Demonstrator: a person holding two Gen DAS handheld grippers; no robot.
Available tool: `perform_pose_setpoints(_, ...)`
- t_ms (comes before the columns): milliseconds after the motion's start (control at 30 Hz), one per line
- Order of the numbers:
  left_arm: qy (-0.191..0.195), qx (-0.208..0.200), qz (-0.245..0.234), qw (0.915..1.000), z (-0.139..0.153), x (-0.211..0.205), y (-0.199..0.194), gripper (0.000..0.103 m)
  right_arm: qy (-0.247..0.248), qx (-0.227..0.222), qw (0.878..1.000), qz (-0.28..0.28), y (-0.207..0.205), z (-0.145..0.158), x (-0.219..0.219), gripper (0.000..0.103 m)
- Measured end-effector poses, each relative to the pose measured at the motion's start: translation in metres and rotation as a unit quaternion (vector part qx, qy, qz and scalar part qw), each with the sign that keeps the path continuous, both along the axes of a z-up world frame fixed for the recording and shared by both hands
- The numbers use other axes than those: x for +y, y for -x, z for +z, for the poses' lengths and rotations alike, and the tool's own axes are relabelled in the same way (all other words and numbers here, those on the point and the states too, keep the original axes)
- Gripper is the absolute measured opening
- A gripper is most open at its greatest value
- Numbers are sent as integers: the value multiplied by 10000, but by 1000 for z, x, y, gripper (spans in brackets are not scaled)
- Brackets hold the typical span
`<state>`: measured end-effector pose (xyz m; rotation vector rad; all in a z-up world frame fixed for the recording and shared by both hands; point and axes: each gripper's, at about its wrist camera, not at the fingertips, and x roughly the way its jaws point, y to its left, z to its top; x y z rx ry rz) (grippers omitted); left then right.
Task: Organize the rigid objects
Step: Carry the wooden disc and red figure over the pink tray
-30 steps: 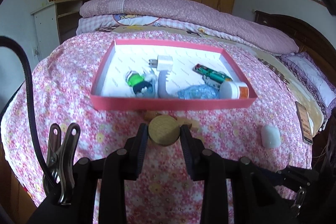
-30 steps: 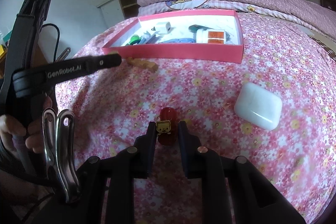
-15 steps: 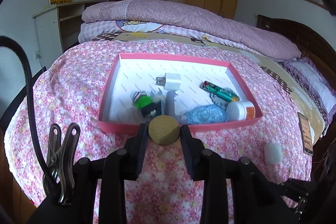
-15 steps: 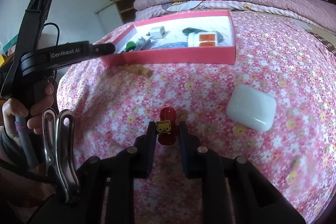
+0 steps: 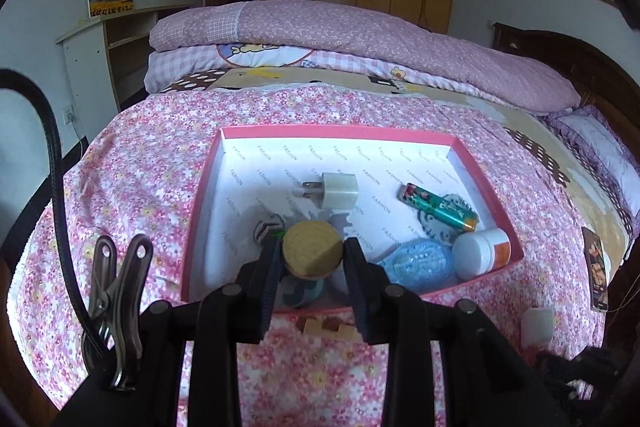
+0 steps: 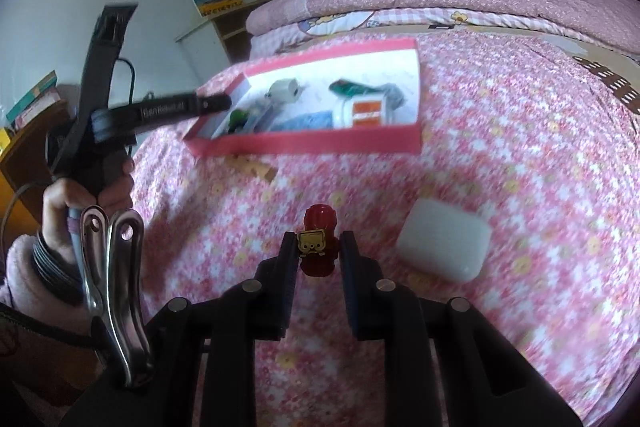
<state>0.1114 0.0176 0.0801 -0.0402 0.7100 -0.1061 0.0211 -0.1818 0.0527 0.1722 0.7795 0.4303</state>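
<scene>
Round wooden disc (image 5: 313, 247): you hold it pinched between the pads of your left gripper (image 5: 313, 259), above the near end of the pink cardboard box.
Small red toy figure with a yellow face plate (image 6: 318, 247): it sits clamped in your right gripper (image 6: 318, 253), raised over the pink floral bedspread (image 6: 520, 147).
Pink cardboard box with a white lining (image 5: 492, 187): it lies on the bedspread ahead of both tools.
Box contents: white plug adapter (image 5: 338, 191), green battery (image 5: 440, 206), white jar with an orange label (image 5: 482, 254), clear blue case (image 5: 418, 265).
Outside the box: a pale wooden block (image 6: 256, 167) lies just beside the near wall; a white rounded case (image 6: 444, 245) lies to the right of your right gripper, apart from it.
</scene>
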Motion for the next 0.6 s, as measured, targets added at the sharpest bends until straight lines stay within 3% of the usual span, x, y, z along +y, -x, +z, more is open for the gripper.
perform_pose_setpoints(233, 127, 123, 15, 9998, -13, 1, -8, 33, 85, -76, 9999, -103, -8, 12, -8, 22)
perform_pose_setpoints(600, 57, -30, -36, 10000, 1, -3, -30, 33, 168, -95, 9998, -91, -39, 22, -3, 22)
